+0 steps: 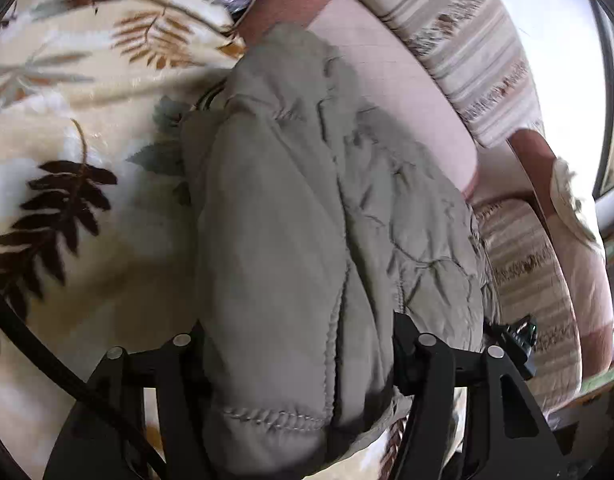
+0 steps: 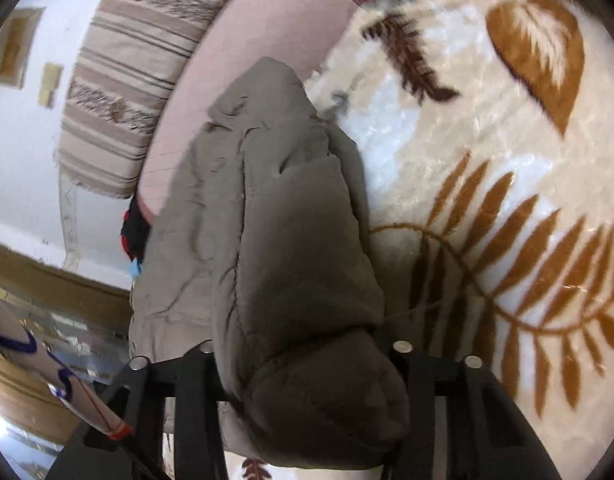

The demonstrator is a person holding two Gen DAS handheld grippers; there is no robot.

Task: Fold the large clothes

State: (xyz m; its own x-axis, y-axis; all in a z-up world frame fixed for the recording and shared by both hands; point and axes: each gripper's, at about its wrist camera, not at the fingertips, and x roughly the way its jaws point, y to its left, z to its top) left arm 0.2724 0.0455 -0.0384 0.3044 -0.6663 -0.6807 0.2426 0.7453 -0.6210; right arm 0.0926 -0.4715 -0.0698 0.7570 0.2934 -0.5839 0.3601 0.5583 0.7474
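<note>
**On the leaf blanket, a padded jacket held at both ends**

On the leaf-print blanket [image 1: 87, 128] the grey padded jacket [image 1: 307, 208] lies bunched into a long roll, running away toward the pink sofa seat [image 1: 387, 64]. The left gripper [image 1: 299, 360] has a thick, stitched fold of it filling the space between its fingers, so I judge it clamped on the cloth. A black cable [image 1: 47, 360] trails off its left side. The right gripper [image 2: 303, 364] likewise has a fat wad of jacket wedged between its fingers. With both ends taken up like this, it seems the person means to lift or lay the bulk over in one fold; padding this thick will likely spring back.

Around it: striped cushions [image 1: 479, 60] against the sofa back, and in the right view a dark bundle with red and blue [image 2: 135, 232] just beside the jacket's far edge, which could get in the way.
</note>
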